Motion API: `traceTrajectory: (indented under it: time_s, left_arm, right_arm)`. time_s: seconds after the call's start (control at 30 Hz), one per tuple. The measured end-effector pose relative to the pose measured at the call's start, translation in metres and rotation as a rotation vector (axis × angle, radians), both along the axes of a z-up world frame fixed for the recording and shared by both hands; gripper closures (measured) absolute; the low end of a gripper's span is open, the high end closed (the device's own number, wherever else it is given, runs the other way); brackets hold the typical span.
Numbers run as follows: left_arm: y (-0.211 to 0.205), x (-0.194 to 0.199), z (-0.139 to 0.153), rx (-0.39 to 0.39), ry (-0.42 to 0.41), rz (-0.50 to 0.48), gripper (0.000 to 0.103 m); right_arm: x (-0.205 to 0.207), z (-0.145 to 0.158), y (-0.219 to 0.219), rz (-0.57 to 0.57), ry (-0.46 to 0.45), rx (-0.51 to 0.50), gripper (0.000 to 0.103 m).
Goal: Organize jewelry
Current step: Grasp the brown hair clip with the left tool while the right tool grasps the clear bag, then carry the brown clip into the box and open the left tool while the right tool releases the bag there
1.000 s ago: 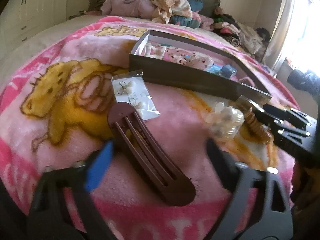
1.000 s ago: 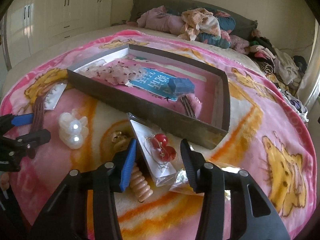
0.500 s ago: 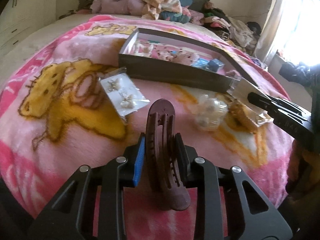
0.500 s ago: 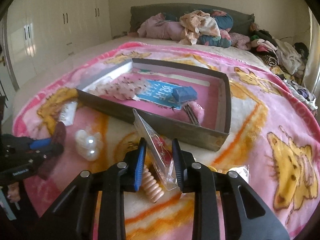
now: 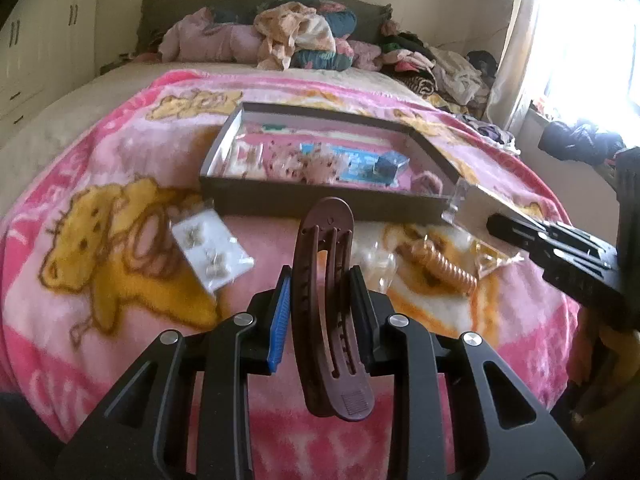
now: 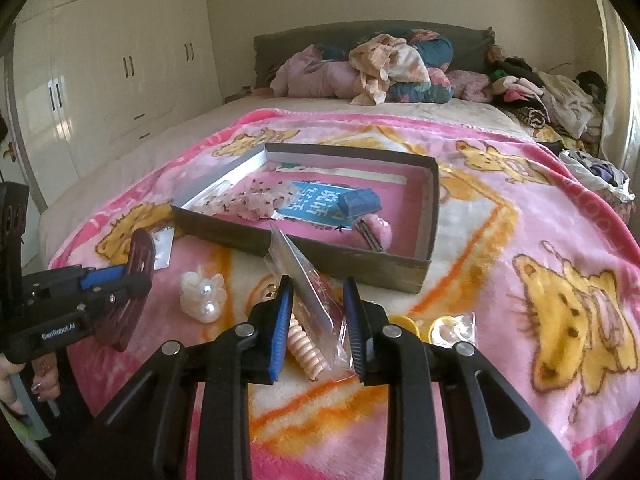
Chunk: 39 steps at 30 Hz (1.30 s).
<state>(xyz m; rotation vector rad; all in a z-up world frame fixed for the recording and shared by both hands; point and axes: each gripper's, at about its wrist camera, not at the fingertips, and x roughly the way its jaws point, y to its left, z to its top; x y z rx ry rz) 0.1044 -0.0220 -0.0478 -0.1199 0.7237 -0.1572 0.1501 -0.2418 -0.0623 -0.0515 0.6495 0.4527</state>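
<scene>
Left gripper (image 5: 320, 312) clamps brown clip (image 5: 326, 300); right gripper (image 6: 316, 320) apparently pinches clear packet (image 6: 304, 276) (blurred). Carry both 2 level over box (image 6: 404, 276) rim.

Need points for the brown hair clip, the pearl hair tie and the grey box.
brown hair clip (image 5: 320, 248), left wrist view, on its upper slotted part.
pearl hair tie (image 6: 202, 296), right wrist view, on its middle.
grey box (image 6: 340, 258), right wrist view, on its near wall.

Box contents (image 5: 320, 160) blurred (small items unreadable)
</scene>
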Motion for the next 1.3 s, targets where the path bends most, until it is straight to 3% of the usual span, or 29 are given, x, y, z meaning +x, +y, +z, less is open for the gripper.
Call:
traceTrajectory:
  time_s: [0.77,1.3]
  left_arm:
    - [-0.032,0.048,0.031,-0.003,-0.059,-0.088,0.083]
    - [-0.053,0.086,0.03,0.006,-0.051,-0.14,0.083]
  right_arm:
    - [0.022,0.024,-0.02,-0.076,-0.038,0.0,0.078]
    - [0.05,0.026,-0.031,-0.122,-0.035,-0.001,0.078]
